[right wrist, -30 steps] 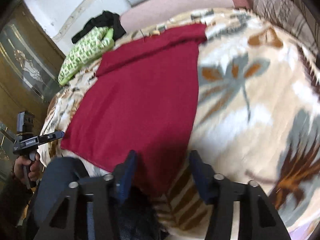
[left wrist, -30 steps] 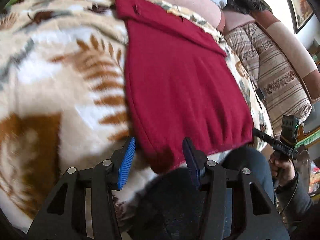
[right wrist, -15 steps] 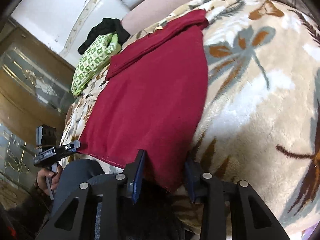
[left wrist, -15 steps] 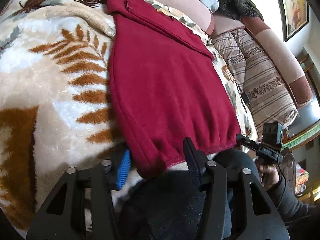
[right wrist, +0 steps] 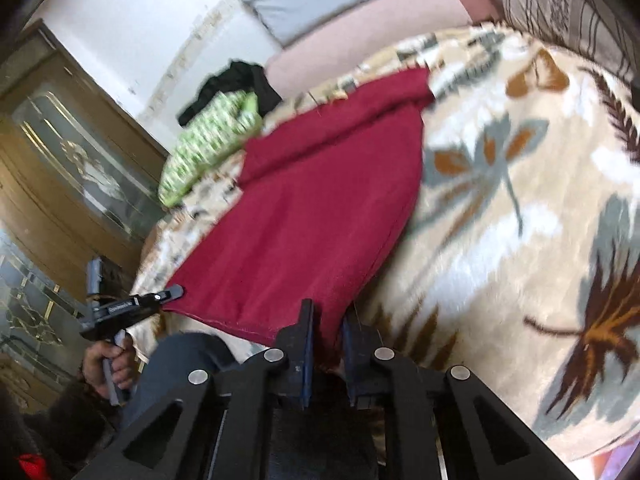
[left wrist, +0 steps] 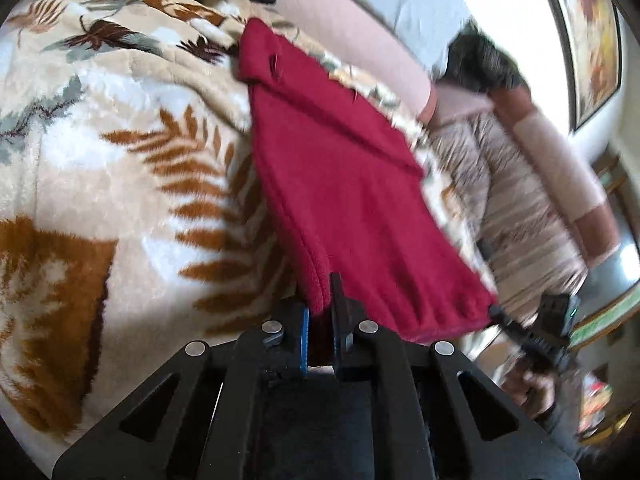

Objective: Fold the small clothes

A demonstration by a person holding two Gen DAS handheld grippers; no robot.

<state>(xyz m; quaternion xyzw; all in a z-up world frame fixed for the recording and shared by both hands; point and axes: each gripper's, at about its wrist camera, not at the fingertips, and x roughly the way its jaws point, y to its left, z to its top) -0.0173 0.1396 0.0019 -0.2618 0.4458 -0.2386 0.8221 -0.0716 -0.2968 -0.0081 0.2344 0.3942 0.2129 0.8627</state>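
I have both near corners of the red garment (left wrist: 340, 184) pinched: my left hand-held gripper (left wrist: 320, 312) has just closed on one hem corner and my right hand-held gripper (right wrist: 326, 332) on the other. The garment lies on the leaf-patterned blanket (left wrist: 100, 168), its long axis running straight away from both grippers toward its far edge, so I judge the fold goes forward, each hand equally near.

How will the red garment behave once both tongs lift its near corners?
Probably floppy: the red garment already sags between the left tongs and right tongs, both shut on its hem. Likely light, since thin pinches raise it. The fleecy nap looks grippy, so it may drag on the blanket.
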